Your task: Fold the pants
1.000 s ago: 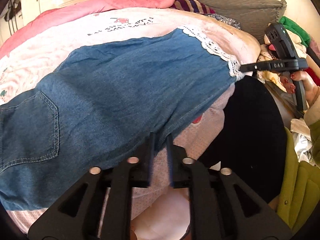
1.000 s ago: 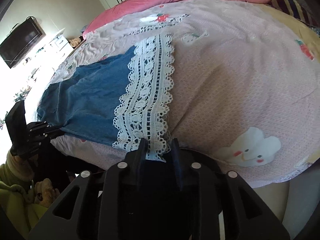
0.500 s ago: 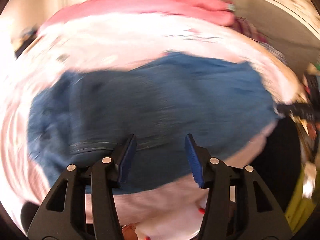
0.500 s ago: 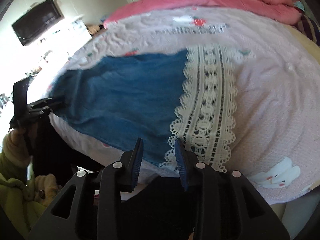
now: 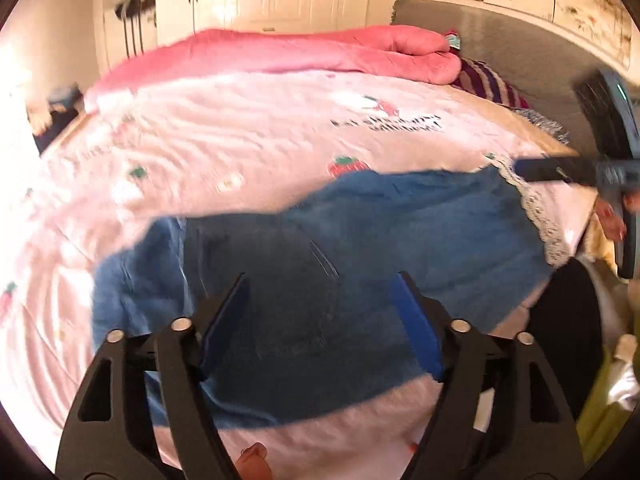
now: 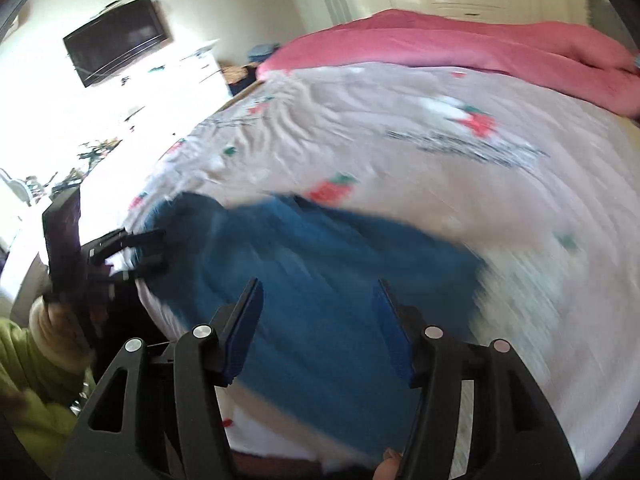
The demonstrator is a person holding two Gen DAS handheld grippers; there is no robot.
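Blue denim pants [image 5: 400,232] with a white lace hem [image 5: 540,216] lie flat across the near edge of the bed. My left gripper [image 5: 322,280] hovers above their waist half. Its jaws are opening and nothing is between them. The right gripper [image 5: 532,169] shows at the far right, over the lace end. In the right wrist view, my right gripper [image 6: 318,286] hangs over the pants [image 6: 340,272], jaws opening and holding nothing. The left gripper [image 6: 154,252] sits at the pants' left end. Motion blurs both views.
The pink patterned bedsheet [image 5: 280,132] spreads beyond the pants, with a rolled pink quilt [image 5: 300,52] along the far side. A grey headboard [image 5: 520,48] and a striped cloth [image 5: 488,84] lie to the right. A green sleeve [image 6: 24,380] and a wall TV [image 6: 116,52] are at the left.
Both grippers went from nearly shut at the pants' near edge to wide apart. Both rose and drew back, and the right one swung left from the lace hem over the denim.
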